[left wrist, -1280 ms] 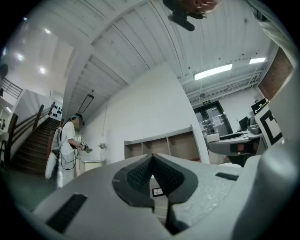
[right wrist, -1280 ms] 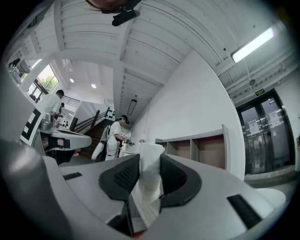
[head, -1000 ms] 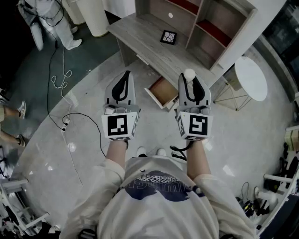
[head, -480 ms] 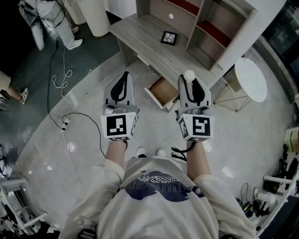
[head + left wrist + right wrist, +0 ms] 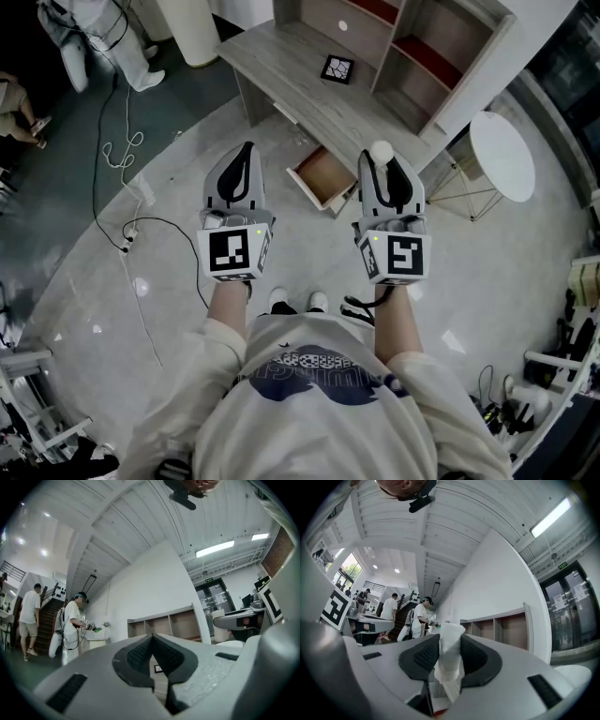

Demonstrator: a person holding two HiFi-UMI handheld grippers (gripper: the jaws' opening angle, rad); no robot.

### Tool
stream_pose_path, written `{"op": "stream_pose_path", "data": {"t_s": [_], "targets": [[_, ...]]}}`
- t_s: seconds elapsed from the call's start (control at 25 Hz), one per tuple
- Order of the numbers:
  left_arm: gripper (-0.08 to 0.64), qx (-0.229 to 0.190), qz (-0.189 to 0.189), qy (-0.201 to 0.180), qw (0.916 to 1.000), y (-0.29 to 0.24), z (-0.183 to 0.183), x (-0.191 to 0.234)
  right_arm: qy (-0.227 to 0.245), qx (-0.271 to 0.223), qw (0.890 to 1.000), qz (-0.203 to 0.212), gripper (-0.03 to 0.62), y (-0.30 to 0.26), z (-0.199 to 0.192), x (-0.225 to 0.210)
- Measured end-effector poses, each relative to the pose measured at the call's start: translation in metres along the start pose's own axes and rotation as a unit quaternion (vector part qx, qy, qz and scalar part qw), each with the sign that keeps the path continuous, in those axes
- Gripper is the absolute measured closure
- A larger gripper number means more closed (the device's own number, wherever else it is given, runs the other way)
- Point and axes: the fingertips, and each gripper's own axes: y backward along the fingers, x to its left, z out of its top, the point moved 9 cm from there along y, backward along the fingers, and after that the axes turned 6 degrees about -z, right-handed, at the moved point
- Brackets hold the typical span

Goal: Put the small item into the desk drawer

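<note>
The person holds both tools out in front of the body, roughly level. The right hand-held gripper (image 5: 382,161) is clamped on a small white crumpled item (image 5: 380,148). In the right gripper view its dark ribbed pads (image 5: 474,657) press on both sides of the wad, which sticks out above and below them. The left hand-held gripper (image 5: 247,150) holds nothing. In the left gripper view its two jaws meet at the tips, with only a narrow slit lower down.

In the head view, the open wooden desk drawer with a reddish-brown inside (image 5: 323,175) sits between and just ahead of the two tools. It is pulled out from under the grey wood-grain surface (image 5: 281,58). The white item is in the air just right of the drawer, not in it.

A black square tile with a white pattern (image 5: 337,68) lies on the surface, in front of an open shelf unit (image 5: 441,47). A round white side table (image 5: 502,155) stands at the right. Black cables (image 5: 112,155) trail over the pale floor at the left.
</note>
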Motion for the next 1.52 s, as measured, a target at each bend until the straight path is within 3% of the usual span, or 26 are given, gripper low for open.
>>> {"op": "stream_pose_path", "data": {"t_s": [0.8,1.04,1.52], "targets": [[0.552,0.031,0.031,-0.011,0.9990,-0.008,-0.012,-0.048,-0.013,0.016,0.999,0.040,0.469,0.004,-0.026,-0.047],[0.552,0.035,0.029,-0.005,0.9989,-0.023,-0.027,-0.026,-0.010,0.033,0.999,0.038,0.469,-0.017,-0.043,-0.037],[0.552,0.057,-0.014,0.020,0.9981,-0.080,-0.073,0.054,0.021,0.093,0.995,0.008,0.469,-0.089,-0.088,-0.006]]}}
